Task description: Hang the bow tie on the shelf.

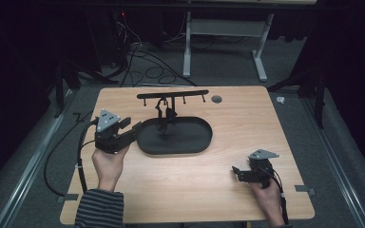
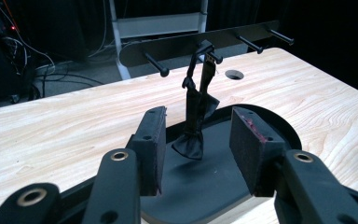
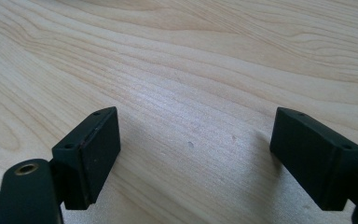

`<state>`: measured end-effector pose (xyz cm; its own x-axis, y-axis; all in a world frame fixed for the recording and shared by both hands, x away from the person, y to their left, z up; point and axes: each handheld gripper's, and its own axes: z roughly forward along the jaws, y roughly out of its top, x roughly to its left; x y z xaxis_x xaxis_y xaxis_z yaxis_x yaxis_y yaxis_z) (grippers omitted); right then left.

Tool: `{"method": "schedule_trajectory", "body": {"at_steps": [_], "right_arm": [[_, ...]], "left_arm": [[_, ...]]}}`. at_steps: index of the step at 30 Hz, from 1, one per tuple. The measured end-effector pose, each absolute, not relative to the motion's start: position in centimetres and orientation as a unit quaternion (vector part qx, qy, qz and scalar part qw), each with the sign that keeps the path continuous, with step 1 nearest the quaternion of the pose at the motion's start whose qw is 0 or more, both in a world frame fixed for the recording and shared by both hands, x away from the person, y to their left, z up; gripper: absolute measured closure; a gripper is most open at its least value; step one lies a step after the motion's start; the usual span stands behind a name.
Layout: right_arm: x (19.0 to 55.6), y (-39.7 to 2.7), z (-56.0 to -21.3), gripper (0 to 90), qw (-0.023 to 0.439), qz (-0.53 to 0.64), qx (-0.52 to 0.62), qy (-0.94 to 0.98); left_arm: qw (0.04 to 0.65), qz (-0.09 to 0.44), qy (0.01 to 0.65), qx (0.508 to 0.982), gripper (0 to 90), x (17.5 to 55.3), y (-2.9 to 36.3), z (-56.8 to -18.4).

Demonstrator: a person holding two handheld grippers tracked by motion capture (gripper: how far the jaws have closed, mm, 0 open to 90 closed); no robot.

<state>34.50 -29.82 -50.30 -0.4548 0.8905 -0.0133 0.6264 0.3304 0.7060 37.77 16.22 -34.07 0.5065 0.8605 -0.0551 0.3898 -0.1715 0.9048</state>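
High view: both grippers gape — left gripper (image 1: pixel 132 129) beside tray (image 1: pixel 197 142).

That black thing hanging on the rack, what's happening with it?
A person holds a claw in each hand at a light wooden table. A small black cloth bow tie hangs by its strap from a peg of the black peg rack, dangling over the rack's black oval base. The left claw is open at the base's edge, aimed at the tie but not touching it. The right claw is open too, over bare table, holding nothing.
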Motion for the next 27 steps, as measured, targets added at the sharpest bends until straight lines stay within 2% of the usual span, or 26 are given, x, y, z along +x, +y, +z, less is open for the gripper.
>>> {"method": "schedule_trajectory", "body": {"at_steps": [27], "right_arm": [[34.5,-29.8,-50.3,17.2,0.205,0.323,0.480,0.790]], "left_arm": [[0.477,0.236,0.427,0.732,54.6,35.6,16.7,-34.8]]}}
